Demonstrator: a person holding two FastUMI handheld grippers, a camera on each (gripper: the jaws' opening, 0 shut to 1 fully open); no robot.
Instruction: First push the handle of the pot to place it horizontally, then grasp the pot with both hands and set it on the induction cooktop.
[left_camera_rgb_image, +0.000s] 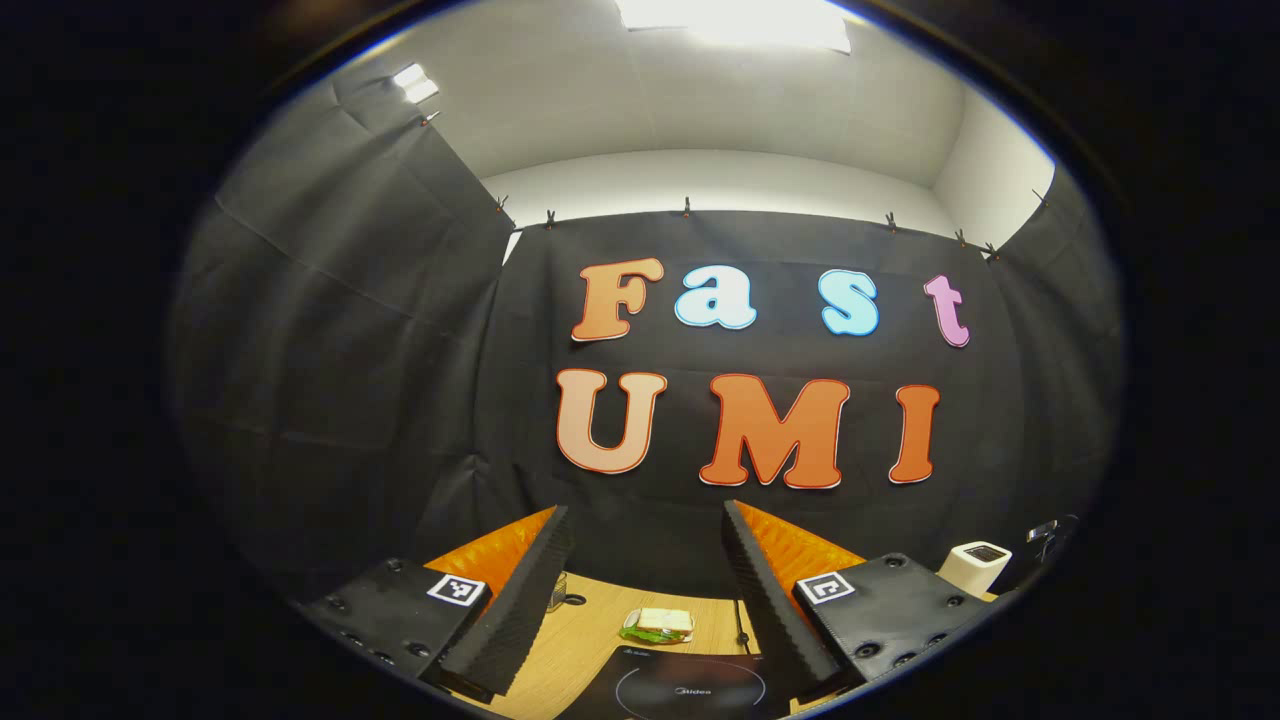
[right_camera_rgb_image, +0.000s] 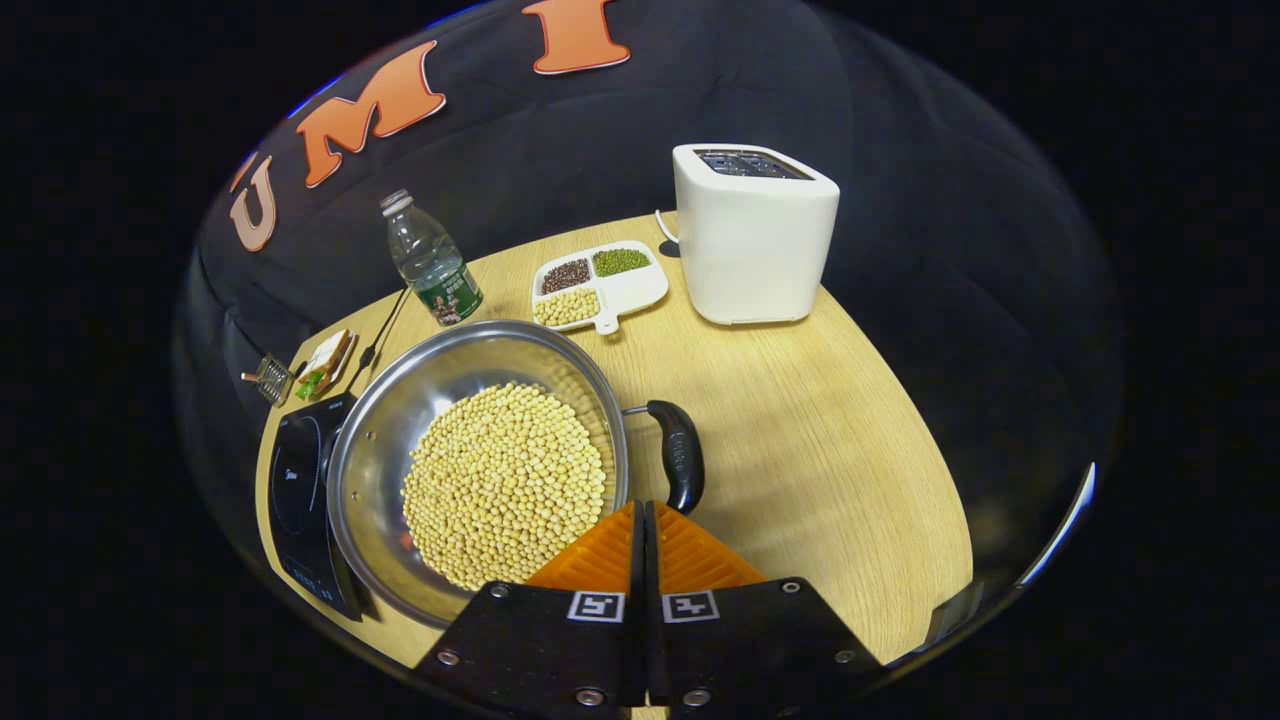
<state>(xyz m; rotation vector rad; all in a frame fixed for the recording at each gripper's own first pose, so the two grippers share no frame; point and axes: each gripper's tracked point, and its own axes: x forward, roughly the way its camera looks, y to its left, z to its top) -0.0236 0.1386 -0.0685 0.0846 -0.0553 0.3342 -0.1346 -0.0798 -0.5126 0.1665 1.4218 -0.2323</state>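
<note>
Right gripper view: right claw (right_camera_rgb_image: 642, 515) pinched shut, empty, just by pot (right_camera_rgb_image: 478, 465) handle (right_camera_rgb_image: 678, 455) on table (right_camera_rgb_image: 830, 440). Step 1 pending; next, nudge handle sideways. Left claw (left_camera_rgb_image: 648, 575) wide, over induction cooktop (left_camera_rgb_image: 690, 685).

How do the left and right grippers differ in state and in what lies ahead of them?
The left gripper is open, its fingers wide apart; the right gripper is shut, fingers together on nothing. The left gripper is raised toward the booth wall, the induction cooktop below; the right gripper points down at the pot, beside its handle. Neither holds anything.
</note>
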